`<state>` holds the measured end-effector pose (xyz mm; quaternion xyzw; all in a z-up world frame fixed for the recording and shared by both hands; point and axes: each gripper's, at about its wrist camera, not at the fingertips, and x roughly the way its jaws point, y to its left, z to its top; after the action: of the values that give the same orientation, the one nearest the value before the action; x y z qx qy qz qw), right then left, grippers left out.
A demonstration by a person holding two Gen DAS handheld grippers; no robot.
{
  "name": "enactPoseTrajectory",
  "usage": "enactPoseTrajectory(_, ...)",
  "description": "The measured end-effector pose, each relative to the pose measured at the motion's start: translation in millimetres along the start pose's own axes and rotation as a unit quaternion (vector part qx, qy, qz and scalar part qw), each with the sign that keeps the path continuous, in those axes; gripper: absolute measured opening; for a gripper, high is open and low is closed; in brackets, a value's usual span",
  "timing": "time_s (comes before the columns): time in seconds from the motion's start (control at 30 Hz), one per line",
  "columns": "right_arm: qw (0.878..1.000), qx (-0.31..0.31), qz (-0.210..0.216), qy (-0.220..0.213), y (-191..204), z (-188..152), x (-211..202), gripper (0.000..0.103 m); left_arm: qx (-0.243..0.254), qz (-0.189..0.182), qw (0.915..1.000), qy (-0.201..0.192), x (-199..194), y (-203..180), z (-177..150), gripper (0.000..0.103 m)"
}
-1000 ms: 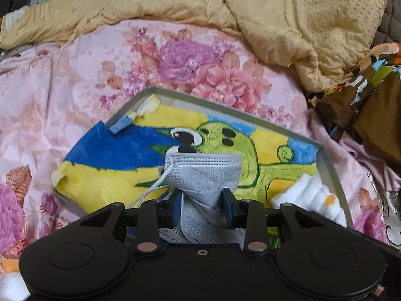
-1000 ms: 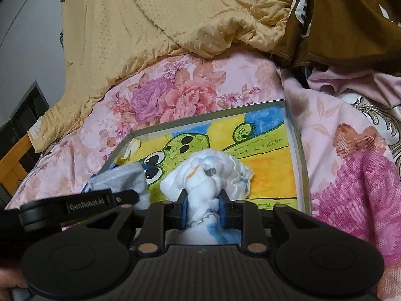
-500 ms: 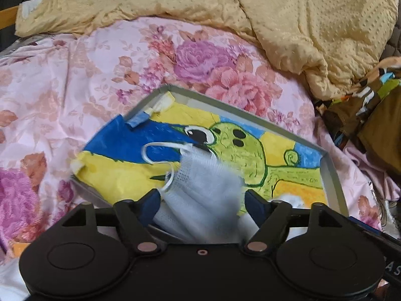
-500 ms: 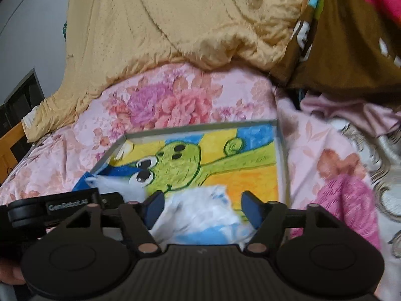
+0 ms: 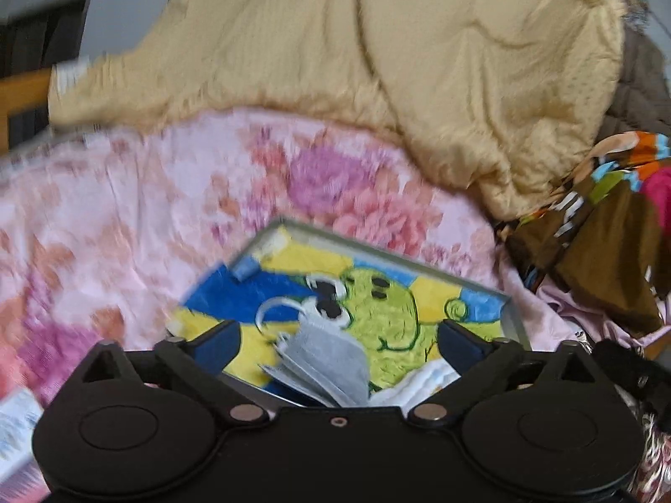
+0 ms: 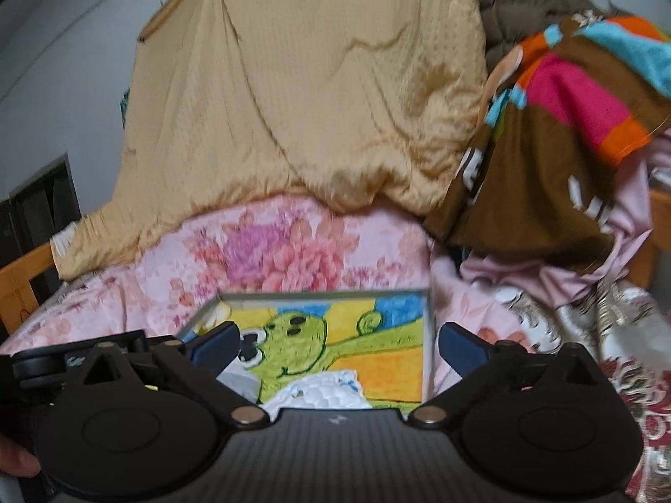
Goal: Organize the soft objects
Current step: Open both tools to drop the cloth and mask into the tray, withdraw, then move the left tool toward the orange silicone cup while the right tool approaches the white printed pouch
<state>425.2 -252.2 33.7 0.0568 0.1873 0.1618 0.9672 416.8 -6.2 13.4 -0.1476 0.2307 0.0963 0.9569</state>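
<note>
A shallow grey tray lined with a green cartoon drawing lies on the bed. In it lies a grey face mask with white ear loops, and to its right a white crumpled cloth. My left gripper hangs above and behind the mask, its jaws opening wide, the pads clear of it. In the right wrist view my right gripper stands likewise over the tray, jaws opening, with the white cloth loose below them and the mask at the left.
The tray rests on a pink floral bedsheet. A tan quilt is heaped behind it. A brown, multicoloured blanket and pale pink fabric pile up at the right. A wooden bed frame shows at the left.
Both grippers went from shut to wide open. The mask and the white cloth dropped out of their pads into the tray. Both grippers drew back and rose.
</note>
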Motion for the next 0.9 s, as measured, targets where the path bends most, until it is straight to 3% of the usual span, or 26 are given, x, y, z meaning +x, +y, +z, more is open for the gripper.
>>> enactPoseTrajectory(0.27, 0.999, -0.01, 0.009, -0.049, 9, -4, -65, 0.103, 0.042, 0.005, 0.9975, -0.057, -89, 11, -14, 0.102)
enactPoseTrajectory(0.53, 0.996, -0.038, 0.0, -0.081, 35, -29, -132, 0.103, 0.038, -0.009, 0.9957, -0.084, -160, 22, -41, 0.102)
enactPoseTrajectory(0.8, 0.996, -0.047, -0.024, -0.077, 44, -58, -171, 0.103, 0.06, -0.023, 0.9931, -0.098, -204, 28, -69, 0.102)
enactPoseTrajectory(0.9, 0.996, -0.034, -0.053, -0.062, 47, -70, -181, 0.103, 0.059, -0.027, 0.9932, -0.096, -214, 35, -79, 0.102)
